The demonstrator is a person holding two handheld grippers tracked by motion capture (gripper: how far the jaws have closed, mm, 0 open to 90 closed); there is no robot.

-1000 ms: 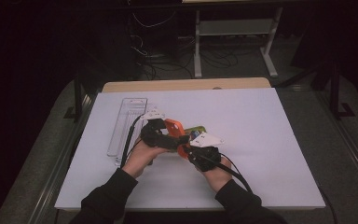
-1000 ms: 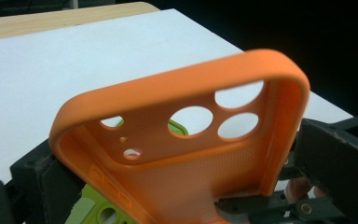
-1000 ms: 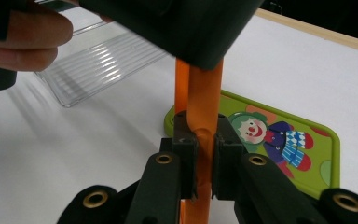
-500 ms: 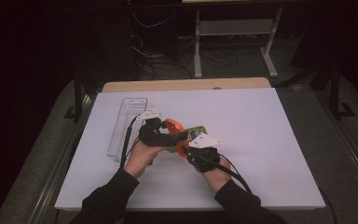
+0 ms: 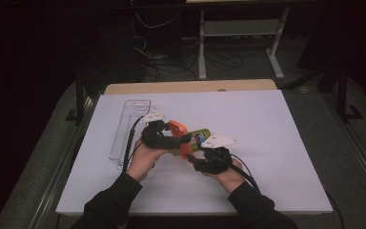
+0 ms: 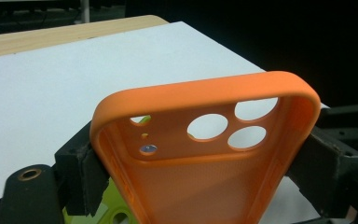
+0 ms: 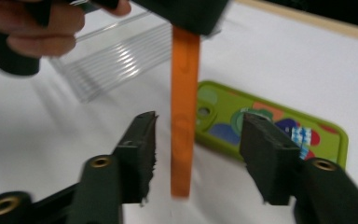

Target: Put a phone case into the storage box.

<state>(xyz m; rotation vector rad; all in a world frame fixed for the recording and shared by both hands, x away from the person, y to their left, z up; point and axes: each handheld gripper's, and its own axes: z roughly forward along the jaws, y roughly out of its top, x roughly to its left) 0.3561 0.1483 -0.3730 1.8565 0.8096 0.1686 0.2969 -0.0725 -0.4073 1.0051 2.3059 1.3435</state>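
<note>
Left gripper (image 6: 200, 186): jaws clamp orange case (image 6: 205, 154), lifted upright.
Right gripper (image 7: 198, 154): jaws just opened, straddling case without contact.
Remaining: green case (image 7: 270, 126) flat mid-surface, untouched.

Dark room, white table (image 5: 276, 143)

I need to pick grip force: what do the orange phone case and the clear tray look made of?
Orange phone case: probably soft silicone or rubbery plastic, matte, with rounded edges. Clear tray: likely thin rigid plastic, transparent and glossy, with ribs showing in the right gripper view.
</note>
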